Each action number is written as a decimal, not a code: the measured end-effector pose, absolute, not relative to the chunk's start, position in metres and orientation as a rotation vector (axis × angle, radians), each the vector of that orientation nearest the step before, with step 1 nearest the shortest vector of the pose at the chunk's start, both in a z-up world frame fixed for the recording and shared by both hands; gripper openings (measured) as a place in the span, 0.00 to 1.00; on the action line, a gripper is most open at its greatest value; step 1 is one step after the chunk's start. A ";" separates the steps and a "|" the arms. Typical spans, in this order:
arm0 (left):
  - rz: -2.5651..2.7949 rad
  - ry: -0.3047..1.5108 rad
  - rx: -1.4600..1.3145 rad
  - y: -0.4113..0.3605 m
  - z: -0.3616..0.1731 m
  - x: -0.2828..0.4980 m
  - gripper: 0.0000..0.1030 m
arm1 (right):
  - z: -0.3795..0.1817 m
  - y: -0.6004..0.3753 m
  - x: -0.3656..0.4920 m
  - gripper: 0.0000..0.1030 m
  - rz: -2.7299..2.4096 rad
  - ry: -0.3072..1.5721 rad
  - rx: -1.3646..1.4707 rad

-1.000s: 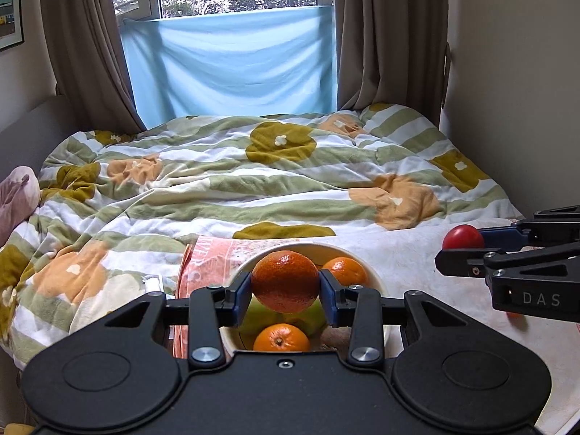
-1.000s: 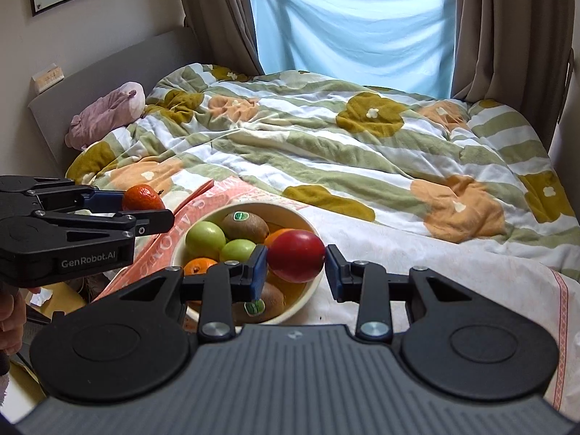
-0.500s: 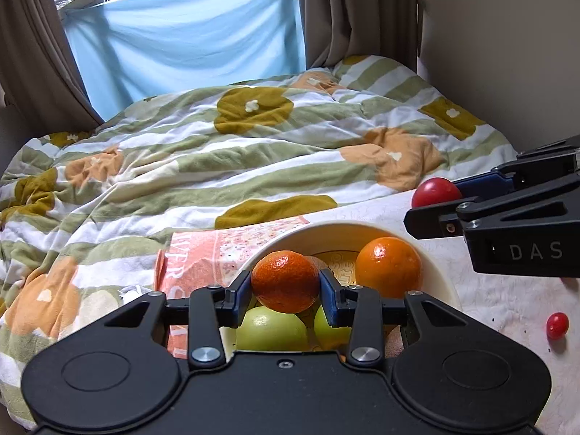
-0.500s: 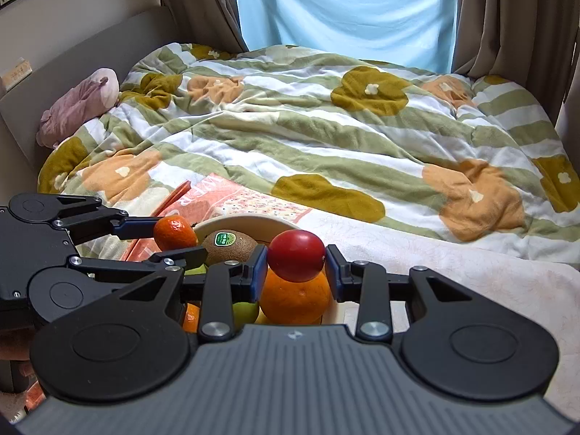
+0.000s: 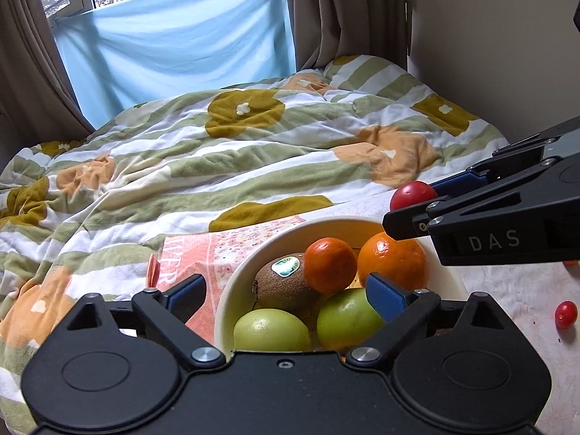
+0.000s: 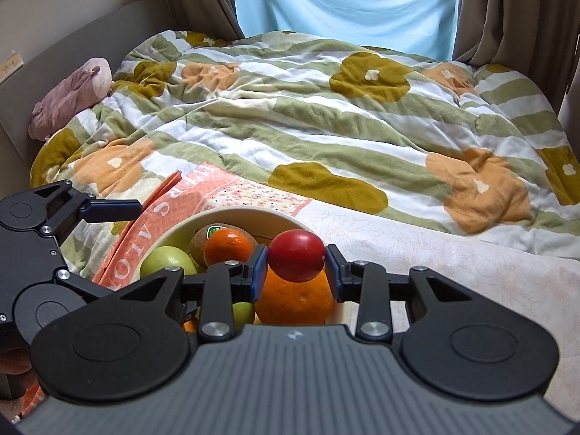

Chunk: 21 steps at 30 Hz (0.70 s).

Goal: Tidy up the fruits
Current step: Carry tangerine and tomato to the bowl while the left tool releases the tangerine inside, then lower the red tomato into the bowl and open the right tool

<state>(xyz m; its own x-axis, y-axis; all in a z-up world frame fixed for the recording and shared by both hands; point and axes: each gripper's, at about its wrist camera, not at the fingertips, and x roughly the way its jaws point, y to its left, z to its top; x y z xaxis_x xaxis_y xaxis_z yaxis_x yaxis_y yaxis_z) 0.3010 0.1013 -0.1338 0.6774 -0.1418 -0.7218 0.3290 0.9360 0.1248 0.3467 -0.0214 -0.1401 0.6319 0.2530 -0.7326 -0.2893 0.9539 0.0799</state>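
Note:
A cream bowl (image 5: 232, 290) on the bed holds a kiwi (image 5: 282, 282), two green apples (image 5: 272, 330), a large orange (image 5: 393, 259) and a mandarin (image 5: 330, 264). My left gripper (image 5: 286, 291) hangs just over the bowl. Its jaws are opening and stand wide, and the mandarin lies loose on the fruit between them, touching neither pad. My right gripper (image 6: 295, 261) is shut on a red tomato (image 6: 295, 259) and holds it just above the orange (image 6: 293, 301). In the left wrist view that tomato (image 5: 413, 195) shows at the bowl's far right rim.
A pink printed magazine (image 5: 188, 264) lies under the bowl's left side. Small red tomatoes (image 5: 566, 313) sit on the white cloth to the right. A striped flowered quilt (image 6: 326, 127) covers the bed beyond. A pink plush toy (image 6: 72, 94) lies at the far left by the wall.
My left gripper came down over the bowl, then its jaws spread and let the mandarin drop onto the fruit. My right gripper sank with the tomato to just above the orange.

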 end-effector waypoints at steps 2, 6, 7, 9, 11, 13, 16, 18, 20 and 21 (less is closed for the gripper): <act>-0.267 0.790 0.256 0.103 -0.132 0.298 0.94 | -0.141 -0.022 0.349 0.48 0.312 0.830 -0.048; -0.259 0.794 0.239 0.108 -0.127 0.291 0.94 | -0.139 -0.018 0.356 0.48 0.331 0.821 -0.057; -0.256 0.795 0.230 0.109 -0.127 0.289 0.94 | -0.139 -0.015 0.356 0.48 0.342 0.817 -0.063; -0.249 0.796 0.215 0.113 -0.125 0.287 0.94 | -0.139 -0.010 0.357 0.48 0.354 0.816 -0.075; -0.245 0.797 0.207 0.116 -0.125 0.284 0.94 | -0.140 -0.004 0.356 0.48 0.369 0.817 -0.070; -0.241 0.800 0.200 0.118 -0.126 0.282 0.94 | -0.144 0.001 0.356 0.48 0.381 0.824 -0.074; -0.238 0.806 0.198 0.121 -0.128 0.280 0.94 | -0.153 0.009 0.358 0.48 0.400 0.840 -0.080; -0.237 0.810 0.201 0.123 -0.130 0.279 0.94 | -0.158 0.013 0.360 0.48 0.413 0.844 -0.084; -0.235 0.811 0.204 0.124 -0.131 0.278 0.94 | -0.162 0.016 0.361 0.48 0.425 0.849 -0.089; -0.235 0.811 0.204 0.124 -0.132 0.278 0.94 | -0.163 0.017 0.361 0.48 0.429 0.847 -0.090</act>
